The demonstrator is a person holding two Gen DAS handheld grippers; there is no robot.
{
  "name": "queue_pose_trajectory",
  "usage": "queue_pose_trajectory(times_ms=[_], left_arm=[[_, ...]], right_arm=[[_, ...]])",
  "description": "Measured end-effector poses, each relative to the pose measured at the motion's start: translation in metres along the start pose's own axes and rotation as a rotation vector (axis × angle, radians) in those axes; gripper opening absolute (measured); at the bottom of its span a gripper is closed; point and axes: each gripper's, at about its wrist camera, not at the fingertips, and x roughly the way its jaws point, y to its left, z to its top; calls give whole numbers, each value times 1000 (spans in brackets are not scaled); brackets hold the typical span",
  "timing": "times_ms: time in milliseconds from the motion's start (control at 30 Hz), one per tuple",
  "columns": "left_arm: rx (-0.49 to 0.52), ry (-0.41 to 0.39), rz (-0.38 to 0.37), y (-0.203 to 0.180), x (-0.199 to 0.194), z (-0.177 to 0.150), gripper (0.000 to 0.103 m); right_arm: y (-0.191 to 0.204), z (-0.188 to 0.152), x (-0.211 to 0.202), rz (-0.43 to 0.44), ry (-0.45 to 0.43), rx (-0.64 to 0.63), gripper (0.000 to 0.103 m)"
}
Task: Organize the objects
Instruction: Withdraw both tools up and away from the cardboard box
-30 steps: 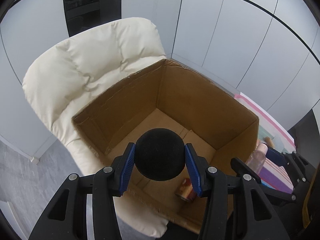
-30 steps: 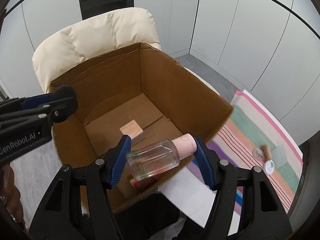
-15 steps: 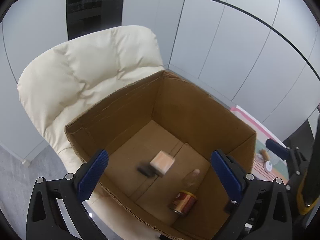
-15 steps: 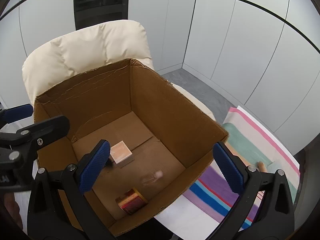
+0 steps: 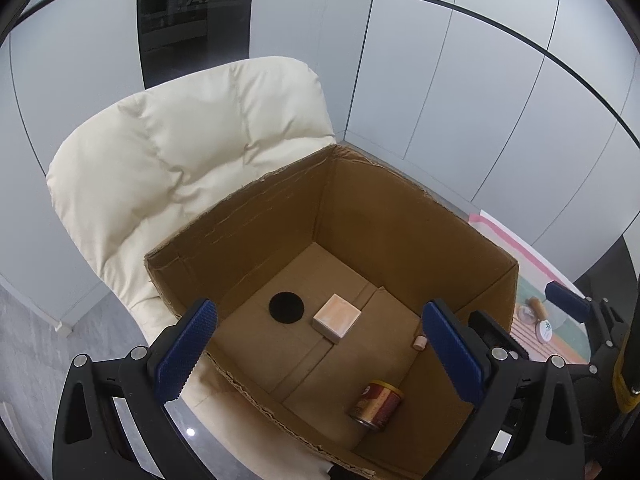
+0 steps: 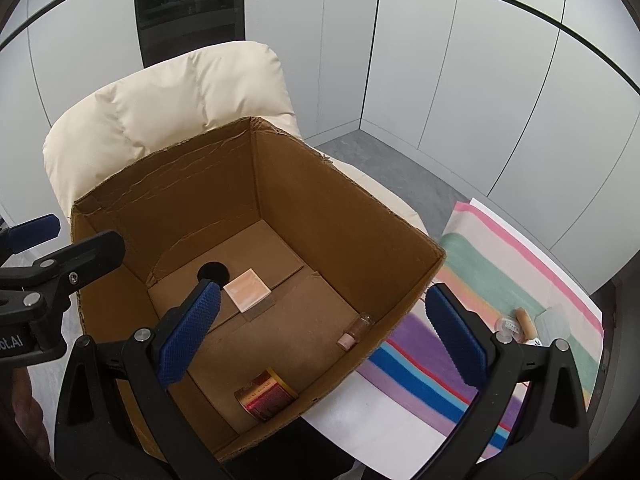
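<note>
Left gripper: the black hand-held left gripper with blue ribbed pads (image 5: pixel 320 354) is spread wide and holds nothing; it hangs above the near edge of the box. In the right wrist view its fingers (image 6: pixel 60 256) come in at 9 o'clock.
Right gripper: the black hand-held right gripper with blue ribbed pads (image 6: pixel 320 338) is also spread wide, with nothing between the pads; it hangs over the near right corner of the box.
Box: the open brown cardboard box (image 5: pixel 400 216) stands on the cream padded chair (image 5: pixel 180 152), below both grippers.
Black ball: the round black foam ball (image 5: pixel 286 307) lies on the box floor toward 10 o'clock from the middle, just beside the cube.
Cube: the small pale peach square box (image 5: pixel 337 317) lies near the middle of the floor, at 3 o'clock from the ball.
Bottle: the small clear bottle with a pink cap (image 6: pixel 355 330) lies on its side against the right wall of the box, at about 4 o'clock from the cube.
Can: the red and gold tin can (image 5: pixel 376 402) lies on its side near the front wall, at 6 o'clock from the cube.
Cloth: the striped pastel cloth (image 6: pixel 500 280) lies outside the box at 3 o'clock.
On the cloth: a small clear jar with a cork stopper (image 6: pixel 516 322) rests at its far right; other small things beside it are too small to tell.
</note>
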Motion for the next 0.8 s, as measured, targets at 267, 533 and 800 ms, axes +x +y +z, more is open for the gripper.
queue_pose_trajectory(times_ms=[267, 533, 800], left_arm=[[9, -13, 22, 0, -8, -1, 103], [17, -26, 35, 5, -30, -9, 103], [26, -34, 37, 11, -67, -32, 103]], right_arm=[[-2, -1, -4, 2, 2, 8, 103], [-2, -12, -23, 3, 10, 30, 103], [-12, -40, -62, -3, 25, 103, 103]])
